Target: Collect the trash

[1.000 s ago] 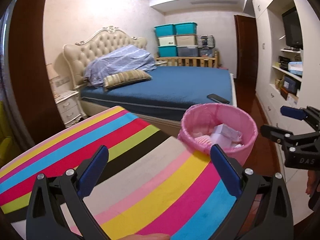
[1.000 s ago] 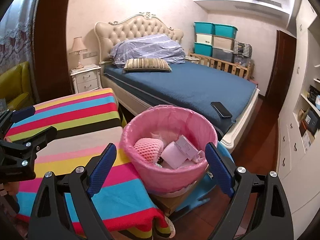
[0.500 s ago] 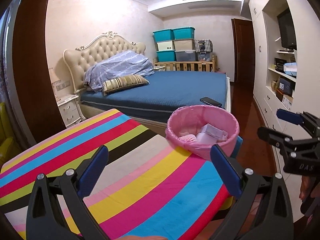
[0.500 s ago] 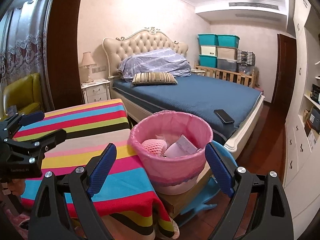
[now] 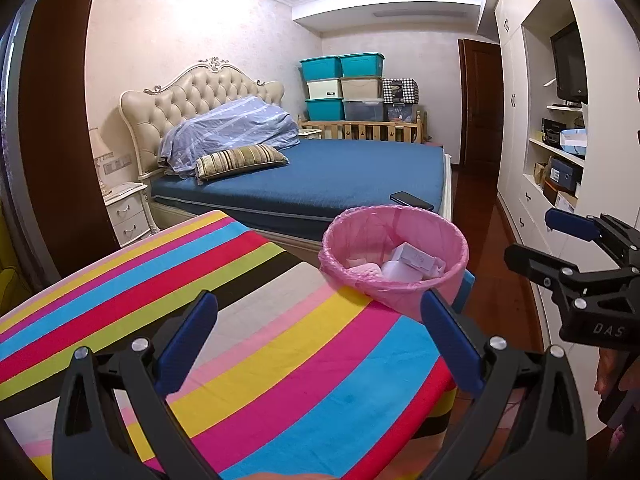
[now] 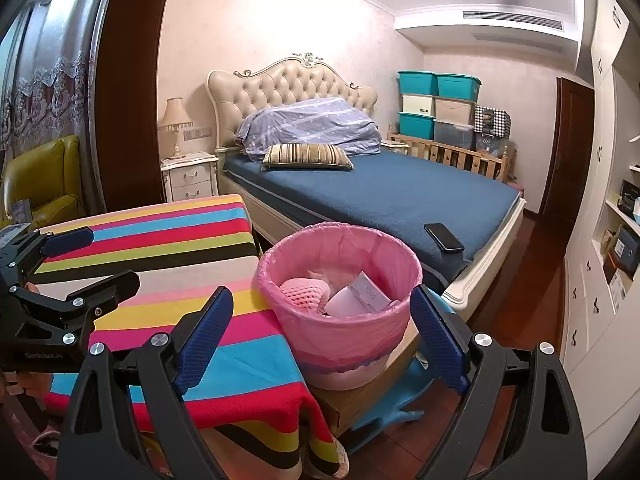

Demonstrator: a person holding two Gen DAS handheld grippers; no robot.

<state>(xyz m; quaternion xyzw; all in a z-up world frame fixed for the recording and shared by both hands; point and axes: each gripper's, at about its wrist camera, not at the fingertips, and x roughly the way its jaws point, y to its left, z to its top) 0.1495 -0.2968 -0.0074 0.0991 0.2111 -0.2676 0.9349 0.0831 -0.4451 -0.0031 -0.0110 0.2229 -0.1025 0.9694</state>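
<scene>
A pink-lined trash bin (image 5: 394,256) (image 6: 340,296) stands beside the striped table, on a brown box on a blue stool. Inside lie a pink foam net (image 6: 302,290) and white paper scraps (image 6: 360,296). My left gripper (image 5: 320,340) is open and empty above the striped tablecloth (image 5: 200,280), short of the bin. My right gripper (image 6: 322,336) is open and empty, in front of the bin and above its near side. Each gripper shows at the edge of the other's view: the right one (image 5: 560,248), the left one (image 6: 76,260).
A bed with a blue cover (image 6: 380,196) lies behind the bin, a black phone (image 6: 444,237) near its edge. A white nightstand (image 6: 190,178), a yellow-green armchair (image 6: 44,184), stacked storage boxes (image 6: 436,108) and white wall shelving (image 5: 560,152) surround the area.
Both grippers have pulled back and risen away from the bin, which now looks smaller and farther. Both jaws stay open and empty.
</scene>
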